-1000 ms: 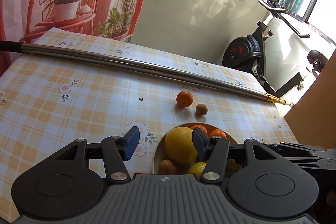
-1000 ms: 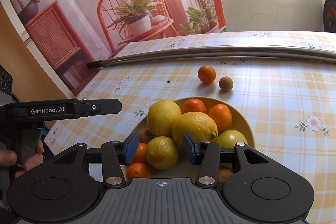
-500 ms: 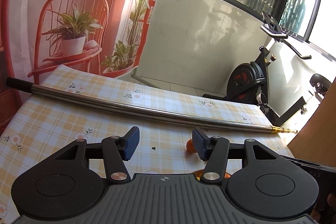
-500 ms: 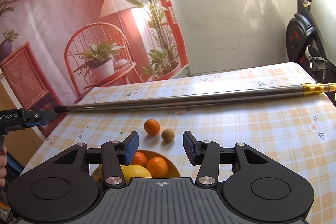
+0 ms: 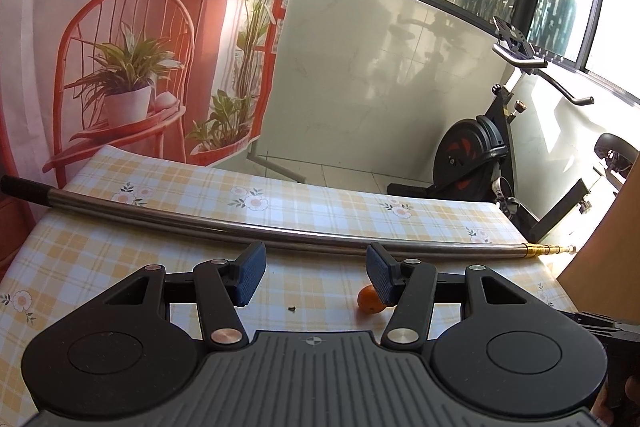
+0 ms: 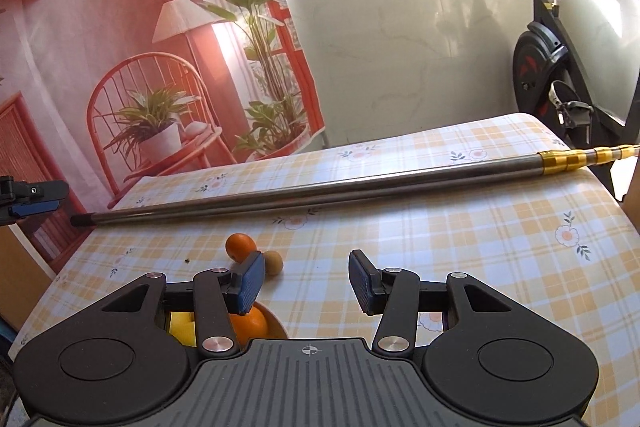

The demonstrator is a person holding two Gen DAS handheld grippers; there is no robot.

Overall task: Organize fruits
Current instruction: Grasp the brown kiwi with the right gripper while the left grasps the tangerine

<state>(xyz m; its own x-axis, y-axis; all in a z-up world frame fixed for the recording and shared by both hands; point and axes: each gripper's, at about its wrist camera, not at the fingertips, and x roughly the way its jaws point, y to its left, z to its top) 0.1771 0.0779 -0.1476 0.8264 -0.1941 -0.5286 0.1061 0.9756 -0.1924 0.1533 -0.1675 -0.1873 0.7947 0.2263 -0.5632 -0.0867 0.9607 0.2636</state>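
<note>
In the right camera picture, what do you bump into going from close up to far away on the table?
Right gripper → bowl with an orange → small brown fruit → loose orange → long metal pole → table's far edge.

a long pole [image 6: 320, 189] lies across the table [image 6: 480, 247], with a small orange [image 6: 240, 245] and a smaller round fruit [image 6: 274, 261] side by side before it, nearer than these a bowl [image 6: 278, 325] holding fruit.
</note>
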